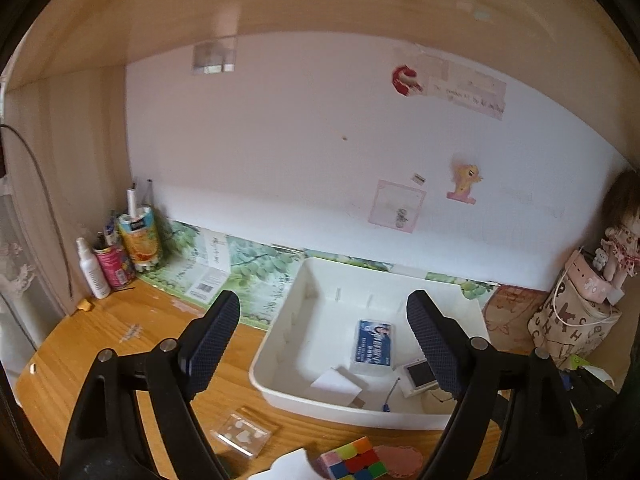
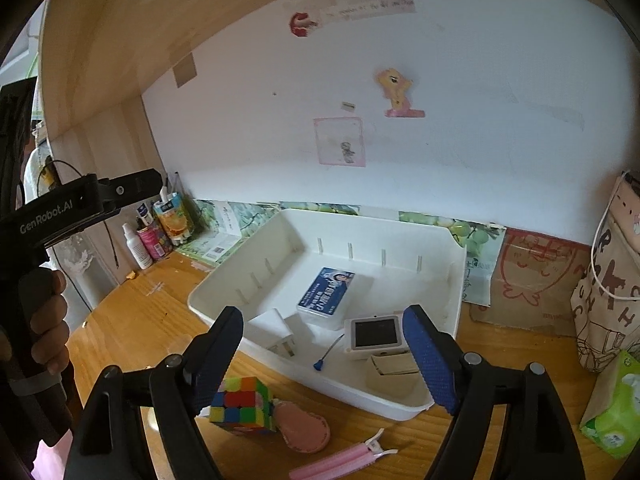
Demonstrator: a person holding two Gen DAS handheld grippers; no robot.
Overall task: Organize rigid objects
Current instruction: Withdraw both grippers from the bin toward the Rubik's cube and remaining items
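Note:
A white tray (image 1: 280, 312) (image 2: 224, 276) stands on the wooden desk. Inside it lie a blue-labelled box (image 1: 374, 342) (image 2: 326, 292), a white plug (image 1: 336, 384) (image 2: 276, 330), a small white device with a dark screen (image 1: 418, 374) (image 2: 376, 334), a blue-tipped pin (image 2: 328, 354) and a tan card holder (image 2: 394, 372). In front of the tray sit a colour cube (image 1: 354, 458) (image 2: 242, 404), a pink pad (image 2: 300, 426), a pink hair clip (image 2: 340, 460) and a clear case (image 1: 242, 434). My left gripper (image 1: 324, 304) and right gripper (image 2: 324, 316) hover above the tray's near side, both open and empty.
Bottles and cans (image 1: 116, 256) crowd the back left corner. A patterned bag (image 2: 608, 292) and a green tissue pack (image 2: 616, 408) stand at the right, with a doll (image 1: 620, 236) above the bag. A wooden shelf hangs overhead. A hand (image 2: 48, 320) grips the left tool.

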